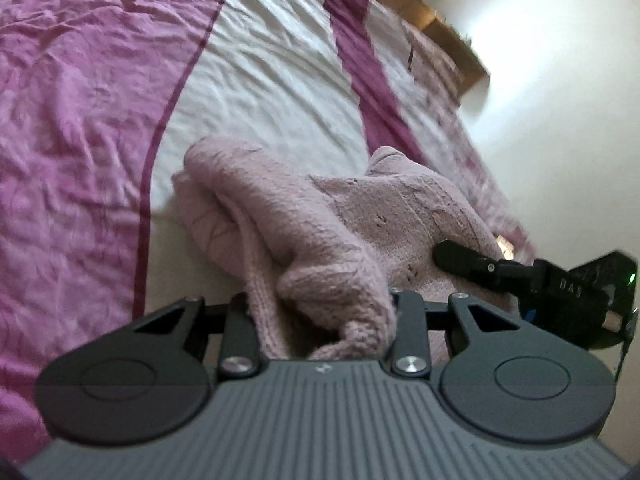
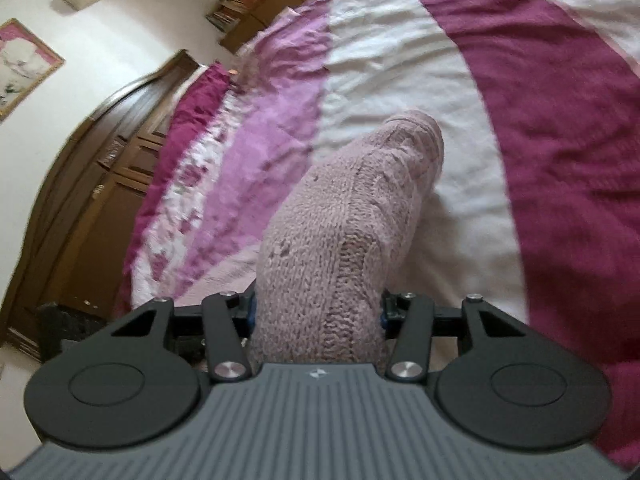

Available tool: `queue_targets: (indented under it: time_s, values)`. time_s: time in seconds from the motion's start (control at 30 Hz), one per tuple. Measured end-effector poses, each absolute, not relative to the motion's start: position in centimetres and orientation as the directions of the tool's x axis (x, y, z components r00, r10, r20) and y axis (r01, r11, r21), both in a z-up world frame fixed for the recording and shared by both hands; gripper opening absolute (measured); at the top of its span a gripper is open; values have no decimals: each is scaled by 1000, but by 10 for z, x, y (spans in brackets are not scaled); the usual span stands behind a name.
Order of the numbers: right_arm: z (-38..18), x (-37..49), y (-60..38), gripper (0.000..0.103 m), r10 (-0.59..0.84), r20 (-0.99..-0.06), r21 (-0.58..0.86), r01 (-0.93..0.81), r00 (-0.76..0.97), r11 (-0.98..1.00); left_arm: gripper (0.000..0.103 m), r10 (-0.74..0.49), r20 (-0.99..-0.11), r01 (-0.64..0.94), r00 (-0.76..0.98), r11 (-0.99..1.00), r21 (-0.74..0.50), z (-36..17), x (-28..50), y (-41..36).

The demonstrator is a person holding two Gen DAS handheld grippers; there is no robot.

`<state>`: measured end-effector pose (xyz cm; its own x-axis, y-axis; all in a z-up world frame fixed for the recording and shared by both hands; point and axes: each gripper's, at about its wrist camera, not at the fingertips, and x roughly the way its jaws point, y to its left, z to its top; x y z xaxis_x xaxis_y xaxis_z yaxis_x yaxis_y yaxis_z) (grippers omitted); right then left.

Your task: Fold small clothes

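the left gripper [image 1: 320, 320] is pinching a bunched edge of the soft pale pink knitted sweater [image 1: 312, 216], right at its own tips. the right gripper [image 2: 316, 312] is also clamped on the knit, which fills the gap between its fingers and runs away from it in a long hump. in the left view the right gripper pokes in from the right side and bites the sweater's far edge.

just past both tools the sweater hangs and sags down onto the wrinkly bed sheet with pink, white and dark purple stripes [image 1: 260, 72].

this looks like the lifting part of a fold, with both edges held up. next, both tools likely need to carry the edges forward together and lay them flat.

the right gripper's black body shows small pale letters, maybe "das", too blurry to be sure.
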<state>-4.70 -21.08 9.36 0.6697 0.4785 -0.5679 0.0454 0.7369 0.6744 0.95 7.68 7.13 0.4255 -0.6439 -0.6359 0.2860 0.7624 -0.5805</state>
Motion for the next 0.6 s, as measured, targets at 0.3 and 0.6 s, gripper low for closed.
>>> queue_targets:
  time_s: [0.3,0.6]
  values:
    - [25,-65,-218,61,429,-686,617,157,588,771,47,-517,-758,290,397,855,-431,24,-12,68]
    - [23,-79,-218,77,404,-683,598,147,609,788,61,-462,-777,291,427,884,-365,31,-20,74]
